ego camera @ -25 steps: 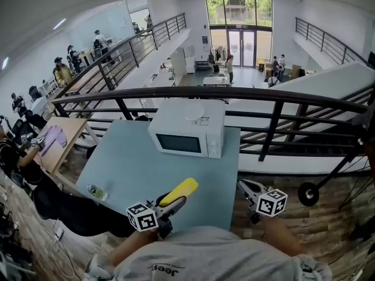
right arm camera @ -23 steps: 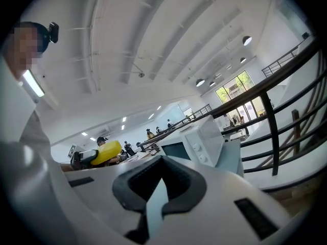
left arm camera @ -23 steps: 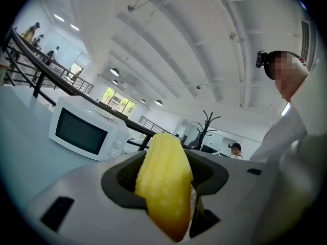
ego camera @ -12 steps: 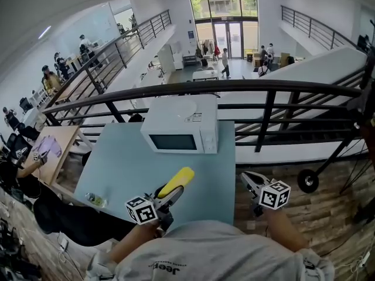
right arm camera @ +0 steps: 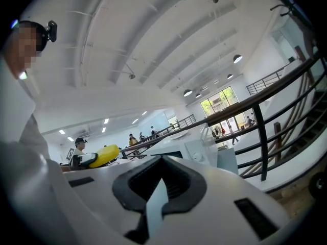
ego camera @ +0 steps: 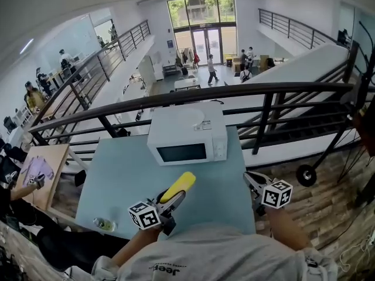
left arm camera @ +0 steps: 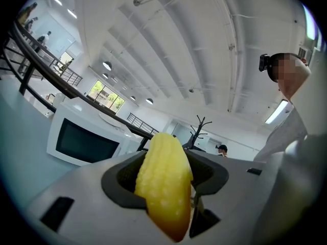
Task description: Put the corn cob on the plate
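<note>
Left gripper (ego camera: 174,200) clamped on corn cob (ego camera: 180,186), above table's (ego camera: 117,174) near edge, right gripper (ego camera: 253,184) closed, empty, at right edge.

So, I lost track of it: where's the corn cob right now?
In the head view the corn cob is clamped in the left gripper, low centre, over the near part of the blue table, just short of the white microwave.
</note>
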Motion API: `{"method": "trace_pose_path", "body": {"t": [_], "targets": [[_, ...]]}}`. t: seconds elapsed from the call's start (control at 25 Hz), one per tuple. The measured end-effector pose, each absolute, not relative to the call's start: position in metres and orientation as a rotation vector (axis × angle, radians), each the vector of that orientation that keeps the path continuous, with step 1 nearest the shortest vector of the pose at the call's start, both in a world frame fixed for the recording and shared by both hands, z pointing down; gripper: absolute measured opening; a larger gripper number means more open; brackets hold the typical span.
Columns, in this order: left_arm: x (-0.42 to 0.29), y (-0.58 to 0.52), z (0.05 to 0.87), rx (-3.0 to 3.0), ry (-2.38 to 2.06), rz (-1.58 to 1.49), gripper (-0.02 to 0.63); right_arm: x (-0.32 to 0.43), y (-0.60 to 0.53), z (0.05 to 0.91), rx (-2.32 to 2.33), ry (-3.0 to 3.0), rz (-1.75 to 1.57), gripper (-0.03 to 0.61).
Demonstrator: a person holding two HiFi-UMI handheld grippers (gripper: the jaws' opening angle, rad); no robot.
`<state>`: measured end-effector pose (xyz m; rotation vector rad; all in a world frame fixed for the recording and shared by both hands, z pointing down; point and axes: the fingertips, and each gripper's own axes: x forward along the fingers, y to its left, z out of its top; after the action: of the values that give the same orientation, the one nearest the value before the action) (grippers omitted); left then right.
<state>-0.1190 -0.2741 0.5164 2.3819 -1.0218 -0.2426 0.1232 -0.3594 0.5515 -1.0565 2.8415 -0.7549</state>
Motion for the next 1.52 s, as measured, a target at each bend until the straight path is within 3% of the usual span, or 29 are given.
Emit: {"method": "trace_pose_path", "body": {"t": [0.44, 1.04, 1.36, 1.52], "targets": [[-0.231, -0.297, 0.519, 2.408, -0.974, -0.249, 0.239, 0.008, -0.350, 0.550, -1.095, 2.888, -0.768, 0.017], [-0.215, -0.339, 0.480, 2.425, -1.208, -0.262, 0.239, 0.029, -0.391, 0.517, -1.023, 3.048, -0.587, 0.017], [-0.206, -0.422, 0.438, 2.502, -1.193, -0.166, 0.239, 0.014, -0.485, 0.478, -1.190, 3.018, -0.408, 0.017], [-0.209, -0.475, 0.418, 2.477, -1.202, -0.144, 0.239, 0.015, -0.549, 0.467, -1.357, 2.932, -0.478, 0.017]]}}
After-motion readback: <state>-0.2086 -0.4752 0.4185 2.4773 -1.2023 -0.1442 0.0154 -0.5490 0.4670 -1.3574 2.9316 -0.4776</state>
